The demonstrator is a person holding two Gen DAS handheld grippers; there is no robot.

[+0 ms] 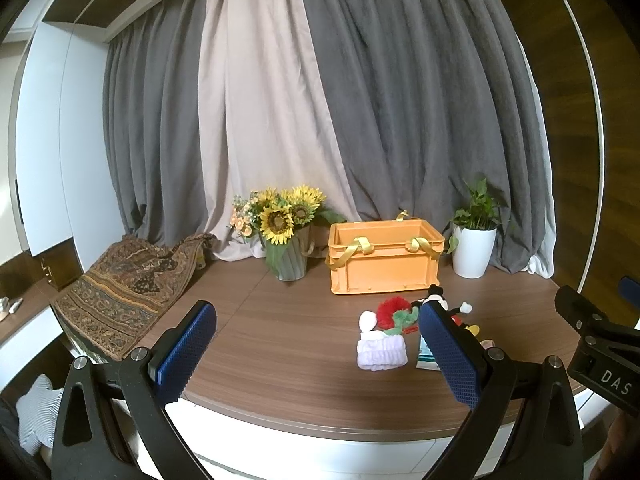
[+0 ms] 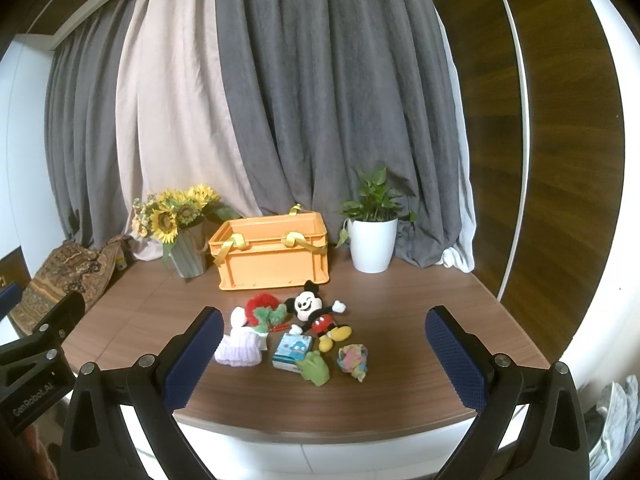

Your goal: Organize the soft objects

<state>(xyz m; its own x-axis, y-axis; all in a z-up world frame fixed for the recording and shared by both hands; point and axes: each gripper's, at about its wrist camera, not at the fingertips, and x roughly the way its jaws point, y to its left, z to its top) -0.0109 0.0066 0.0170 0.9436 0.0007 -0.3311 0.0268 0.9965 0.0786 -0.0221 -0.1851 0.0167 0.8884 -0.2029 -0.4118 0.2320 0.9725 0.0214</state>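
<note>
An empty-looking orange crate (image 2: 272, 254) (image 1: 384, 260) with yellow ribbon handles stands at the back of the wooden table (image 2: 420, 320). In front of it lie soft items: a mouse plush (image 2: 316, 314) (image 1: 438, 298), a red and green plush (image 2: 266, 312) (image 1: 394, 316), a lavender knit piece (image 2: 240, 350) (image 1: 382, 352), a blue-and-white packet (image 2: 292, 350), a green plush (image 2: 316, 370) and a pastel fabric ball (image 2: 352, 360). My left gripper (image 1: 320, 354) hovers open near the table's front edge. My right gripper (image 2: 324, 358) is open too, with nothing between its fingers.
A vase of sunflowers (image 2: 180, 232) (image 1: 286, 232) stands left of the crate, a white potted plant (image 2: 372, 232) (image 1: 474, 240) to its right. A patterned cloth (image 1: 124, 292) drapes over the table's left end. Grey and beige curtains hang behind.
</note>
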